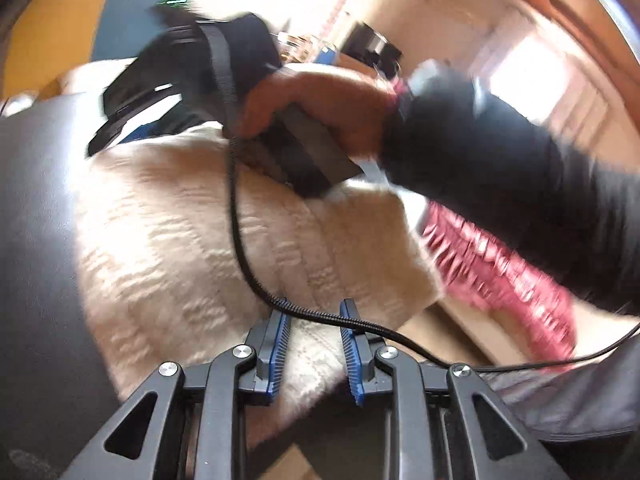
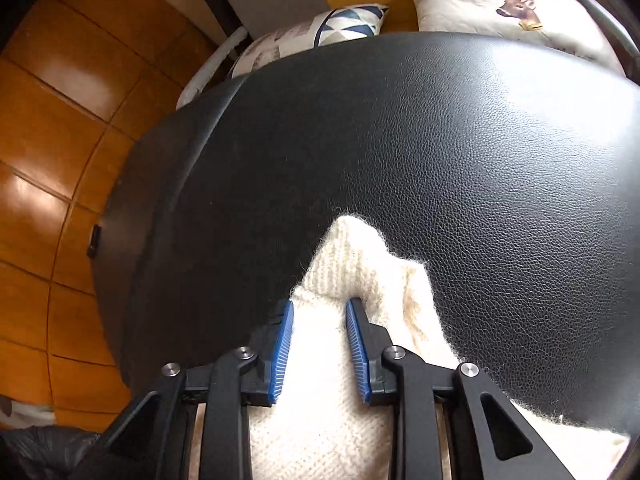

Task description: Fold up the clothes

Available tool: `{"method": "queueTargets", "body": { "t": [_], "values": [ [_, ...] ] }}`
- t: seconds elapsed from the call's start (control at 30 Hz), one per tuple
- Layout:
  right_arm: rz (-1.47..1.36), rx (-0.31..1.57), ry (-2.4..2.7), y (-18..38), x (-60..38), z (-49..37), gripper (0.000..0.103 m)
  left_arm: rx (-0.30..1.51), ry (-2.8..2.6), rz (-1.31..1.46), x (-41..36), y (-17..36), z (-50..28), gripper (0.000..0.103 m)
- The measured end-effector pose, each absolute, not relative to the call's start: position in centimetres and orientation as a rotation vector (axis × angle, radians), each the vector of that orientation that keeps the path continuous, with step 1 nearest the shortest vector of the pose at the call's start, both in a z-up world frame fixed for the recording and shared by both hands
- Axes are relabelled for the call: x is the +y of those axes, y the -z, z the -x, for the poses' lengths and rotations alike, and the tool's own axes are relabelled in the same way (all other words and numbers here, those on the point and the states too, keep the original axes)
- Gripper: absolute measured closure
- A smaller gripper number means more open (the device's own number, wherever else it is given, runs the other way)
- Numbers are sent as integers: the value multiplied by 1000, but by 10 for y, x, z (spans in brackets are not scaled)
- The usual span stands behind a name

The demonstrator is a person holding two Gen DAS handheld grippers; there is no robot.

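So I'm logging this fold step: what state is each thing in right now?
White knit sweater: spread over the black leather seat, part bunched.
Left gripper: open, sweater between its fingers, cable across them.
Right gripper: closed on a sweater fold.

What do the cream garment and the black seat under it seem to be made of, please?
The cream garment looks like knitted wool or a wool-like yarn: ribbed stitches and a fuzzy halo at its edges. The black seat looks like leather or imitation leather: pebbled grain with soft glossy highlights. Which one is unclear.
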State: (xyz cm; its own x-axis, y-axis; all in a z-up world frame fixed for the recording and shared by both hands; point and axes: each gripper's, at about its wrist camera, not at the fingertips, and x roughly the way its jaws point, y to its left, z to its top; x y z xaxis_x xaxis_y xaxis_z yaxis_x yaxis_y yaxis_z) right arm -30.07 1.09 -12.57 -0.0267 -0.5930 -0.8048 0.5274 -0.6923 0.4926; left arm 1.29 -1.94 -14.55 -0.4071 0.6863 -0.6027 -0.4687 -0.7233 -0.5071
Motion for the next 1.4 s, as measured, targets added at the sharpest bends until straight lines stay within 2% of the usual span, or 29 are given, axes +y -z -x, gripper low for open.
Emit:
{"method": "queueTargets", "body": {
  "t": [0.07, 0.1, 0.13, 0.17, 0.23, 0.27, 0.3, 0.33, 0.47, 0.57, 0.73, 0.83, 1.07, 1.17, 1.23, 1.4],
  "values": [
    [-1427, -137, 1858, 112, 25, 300, 71, -423, -2184, 1067, -39, 138, -12, 77],
    [-1379, -183, 1883, 101, 35, 298, 64, -471, -2207, 1059, -51, 135, -11, 76],
    [-1323, -238, 1905, 88, 49, 293, 53, -531, -2225, 1048, -63, 132, -9, 73],
    [-1265, -295, 1924, 74, 64, 287, 47, -611, -2232, 1031, -77, 130, -6, 71],
    [-1195, -370, 1934, 54, 96, 270, 21, -731, -2248, 1023, -99, 129, 5, 60],
    [-1162, -405, 1937, 44, 112, 261, 14, -781, -2256, 1025, -109, 129, 11, 58],
    [-1160, -442, 1934, 40, 128, 252, 2, -831, -2254, 1036, -118, 131, 19, 52],
    [-1164, -478, 1930, 36, 144, 243, 0, -880, -2237, 1065, -123, 137, 29, 49],
    [-1251, -659, 1919, 52, 216, 206, 0, -1036, -2147, 1165, -133, 160, 66, 46],
    [-1342, -784, 1904, 84, 259, 174, 0, -1071, -2091, 1230, -129, 175, 88, 43],
    [-1395, -959, 1799, 136, 282, 155, 0, -969, -2095, 1320, -112, 183, 89, 36],
    [-1392, -984, 1752, 151, 275, 159, 0, -933, -2088, 1332, -106, 187, 91, 32],
    [-1431, -822, 1733, 152, 245, 174, 0, -842, -2110, 1344, -88, 190, 99, 28],
    [-1444, -699, 1785, 144, 237, 166, 0, -921, -2073, 1384, -86, 197, 103, 27],
    [-1403, -701, 1824, 139, 244, 151, 0, -946, -2072, 1376, -84, 200, 102, 27],
    [-1328, -683, 1855, 136, 252, 136, 0, -795, -2046, 1396, -73, 196, 107, 25]
  ]
}}
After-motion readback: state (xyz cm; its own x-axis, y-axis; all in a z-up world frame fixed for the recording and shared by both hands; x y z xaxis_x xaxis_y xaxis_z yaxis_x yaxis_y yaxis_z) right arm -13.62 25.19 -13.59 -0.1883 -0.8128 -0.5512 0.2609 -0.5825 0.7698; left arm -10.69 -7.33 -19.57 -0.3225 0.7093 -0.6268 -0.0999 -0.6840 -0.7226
